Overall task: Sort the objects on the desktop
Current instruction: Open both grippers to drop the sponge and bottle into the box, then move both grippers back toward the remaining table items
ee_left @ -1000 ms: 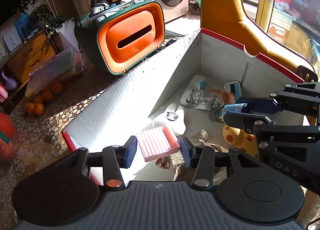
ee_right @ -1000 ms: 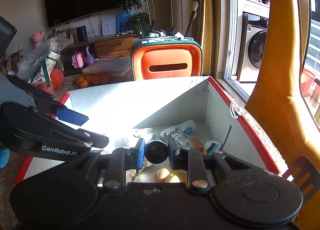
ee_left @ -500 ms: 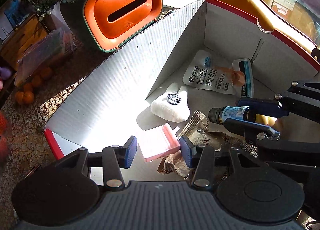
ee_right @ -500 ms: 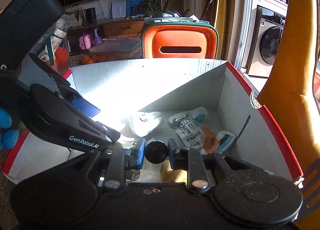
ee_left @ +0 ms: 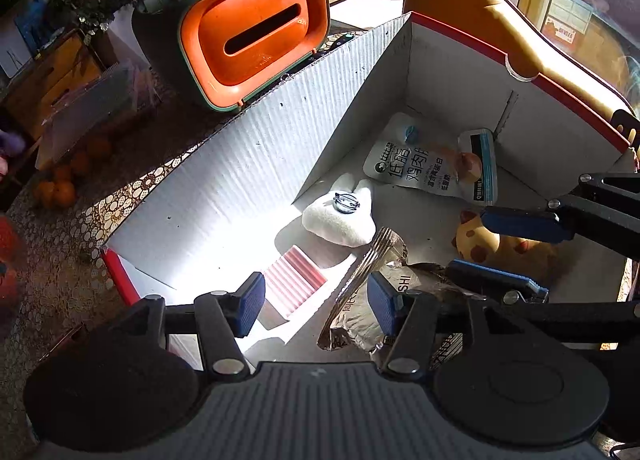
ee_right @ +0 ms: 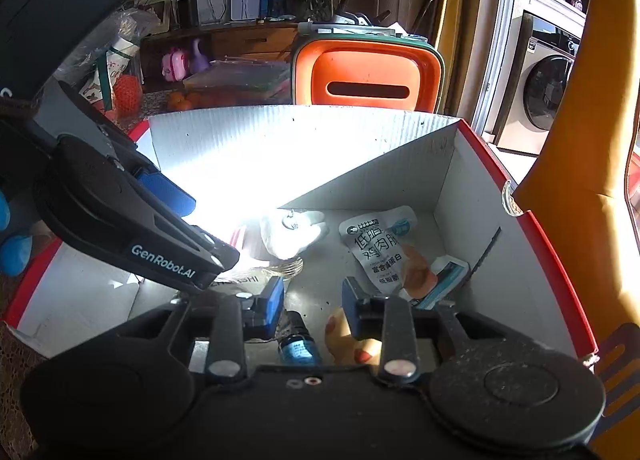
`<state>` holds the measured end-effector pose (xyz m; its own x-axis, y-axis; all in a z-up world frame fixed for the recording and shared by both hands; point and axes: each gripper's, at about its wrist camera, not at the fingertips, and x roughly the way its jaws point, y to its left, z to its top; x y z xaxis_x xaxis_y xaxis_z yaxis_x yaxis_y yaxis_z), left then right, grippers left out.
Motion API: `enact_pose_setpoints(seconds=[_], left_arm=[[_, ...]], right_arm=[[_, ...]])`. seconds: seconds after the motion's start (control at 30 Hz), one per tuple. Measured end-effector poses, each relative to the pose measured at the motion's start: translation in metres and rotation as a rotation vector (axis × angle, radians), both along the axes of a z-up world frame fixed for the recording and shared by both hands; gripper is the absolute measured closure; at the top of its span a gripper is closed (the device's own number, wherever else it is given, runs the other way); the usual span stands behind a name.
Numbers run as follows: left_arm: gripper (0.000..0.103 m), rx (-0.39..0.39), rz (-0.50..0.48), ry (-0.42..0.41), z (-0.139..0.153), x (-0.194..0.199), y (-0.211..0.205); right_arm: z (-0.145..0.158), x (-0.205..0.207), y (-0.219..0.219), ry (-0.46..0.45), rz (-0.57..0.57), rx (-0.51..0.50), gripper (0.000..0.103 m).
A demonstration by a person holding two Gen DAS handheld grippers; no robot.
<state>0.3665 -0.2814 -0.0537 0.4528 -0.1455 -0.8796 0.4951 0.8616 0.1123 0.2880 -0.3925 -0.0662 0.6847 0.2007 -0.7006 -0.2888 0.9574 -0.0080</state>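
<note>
A: The left tool hangs over the white box, jaws opening, pads clear of the pink ribbed block, which lies released on the box floor at lower centre of the left view.

B: And the right tool?

A: Also opening; the small dark bottle sits below its pads, let go, beside the spotted yellow toy.

B: Risks?

A: If either tool lifts askew, a pad could snag the crinkled foil wrapper and drag it out. The bottle is round, so I judge it may roll.

B: Neighbours?

A: White plush mid-frame, printed pouch toward the upper right.
</note>
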Motion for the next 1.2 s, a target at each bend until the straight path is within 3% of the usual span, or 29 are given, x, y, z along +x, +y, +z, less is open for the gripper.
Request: enact_pose_setpoints(seconds=[0.17,0.5,0.9,1.2], left_arm=[[0.044,-0.060,0.013,-0.031,0.018,-0.013,0.011],[0.044,-0.167,0.041,-0.118,0.050,-0.066,0.048],[0.043,-0.250,0.071,-0.195,0.076,-0.129,0.092],[0.031,-0.306,0.083,-0.246,0.089,-0.172,0.131]], right_arm=[[0.010,-0.011,-0.001,-0.017,-0.003,0.008,0.061],[0.044,-0.043,0.004,-0.061,0.005,0.061,0.053],[0.071,-0.081,0.022,-0.113,0.000,0.090,0.039],[0.081,-0.106,0.042,-0.123,-0.010,0.137,0.031]])
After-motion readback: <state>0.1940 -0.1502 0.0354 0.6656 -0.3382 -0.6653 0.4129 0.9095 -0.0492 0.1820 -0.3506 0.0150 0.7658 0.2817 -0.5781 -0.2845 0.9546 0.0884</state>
